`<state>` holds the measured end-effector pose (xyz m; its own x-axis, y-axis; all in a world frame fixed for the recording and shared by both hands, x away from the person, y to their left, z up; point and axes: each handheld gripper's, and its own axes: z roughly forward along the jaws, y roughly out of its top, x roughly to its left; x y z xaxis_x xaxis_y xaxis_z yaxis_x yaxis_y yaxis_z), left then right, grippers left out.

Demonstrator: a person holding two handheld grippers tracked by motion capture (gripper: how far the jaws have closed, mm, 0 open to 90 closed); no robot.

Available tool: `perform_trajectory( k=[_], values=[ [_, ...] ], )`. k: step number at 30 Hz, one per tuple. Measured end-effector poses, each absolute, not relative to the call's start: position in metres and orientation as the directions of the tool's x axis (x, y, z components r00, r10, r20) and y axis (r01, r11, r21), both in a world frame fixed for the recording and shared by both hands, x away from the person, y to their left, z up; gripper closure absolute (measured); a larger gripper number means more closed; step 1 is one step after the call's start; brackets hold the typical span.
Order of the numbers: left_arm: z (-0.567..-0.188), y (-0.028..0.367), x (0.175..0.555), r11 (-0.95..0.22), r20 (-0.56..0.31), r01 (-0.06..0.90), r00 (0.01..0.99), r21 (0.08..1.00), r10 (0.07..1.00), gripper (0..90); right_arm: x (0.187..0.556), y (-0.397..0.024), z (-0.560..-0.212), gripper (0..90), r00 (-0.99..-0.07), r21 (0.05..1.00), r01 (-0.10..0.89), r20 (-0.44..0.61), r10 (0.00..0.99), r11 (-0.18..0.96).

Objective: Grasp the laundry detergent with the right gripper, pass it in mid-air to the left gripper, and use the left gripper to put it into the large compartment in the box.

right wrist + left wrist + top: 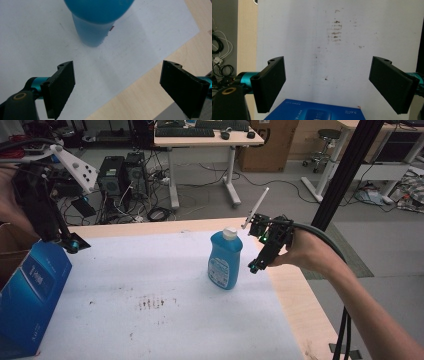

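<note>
My right tongs (256, 266) sit just beside the bottle (225, 260), on its right, near the right edge of the white mat (165, 320). Right hand (305, 251) grips the body from behind, forearm coming in from the bottom-right corner, wrist bent so the tongs point down and left at the bottle's lower half. Jaws spread wide, holding nothing. In the right gripper view the bottle (96, 21) is ahead and above the gap between the jaws, not touching either; right jaw hangs over bare wood of the tabletop (140, 97), left jaw over the mat.

Bottle stands upright on the mat, right of centre, nearer the far edge of the tabletop than the near one. White cap on, label facing the near side.

My left tongs (70, 244) are up at the far-left corner of the mat, held high and tilted down, tip just above the top corner of the blue box (30, 295). Can't tell if it touches. Left hand mostly cut off at the left edge of the high view. Jaws spread wide here too, empty; left gripper view looks down over the stained mat (337, 50) with the box top (317, 111) at the bottom between the jaws.

Box stands at the left edge of the tabletop, well apart from the bottle.
</note>
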<state>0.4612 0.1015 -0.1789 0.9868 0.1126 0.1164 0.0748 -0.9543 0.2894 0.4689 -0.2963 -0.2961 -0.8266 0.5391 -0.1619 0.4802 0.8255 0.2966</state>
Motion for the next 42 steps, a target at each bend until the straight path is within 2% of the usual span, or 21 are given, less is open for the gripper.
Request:
perform_trajectory(
  k=[12,17,29,38,42],
  values=[
    [-0.178,0.103,0.46,-0.951,0.122,0.073,0.986,0.301,0.114,13.9,0.457,-0.291,-0.317,12.0,-0.749,0.518,0.528,-0.09,0.656,0.673],
    [-0.178,0.105,0.461,-0.949,0.121,0.076,0.986,0.305,0.118,13.9,0.454,-0.286,-0.325,12.0,-0.732,0.58,0.525,-0.065,0.678,0.623],
    [-0.181,0.107,0.458,-0.947,0.126,0.075,0.985,0.311,0.12,13.9,0.455,-0.277,-0.353,12.1,-0.67,0.659,0.553,-0.012,0.743,0.509],
    [-0.182,0.111,0.459,-0.946,0.131,0.078,0.983,0.316,0.125,13.9,0.455,-0.276,-0.366,12.1,-0.626,0.717,0.54,-0.006,0.779,0.44],
    [-0.182,0.111,0.459,-0.946,0.133,0.08,0.983,0.315,0.127,13.9,0.457,-0.272,-0.369,12.0,-0.626,0.721,0.532,-0.018,0.78,0.443]
  ],
)
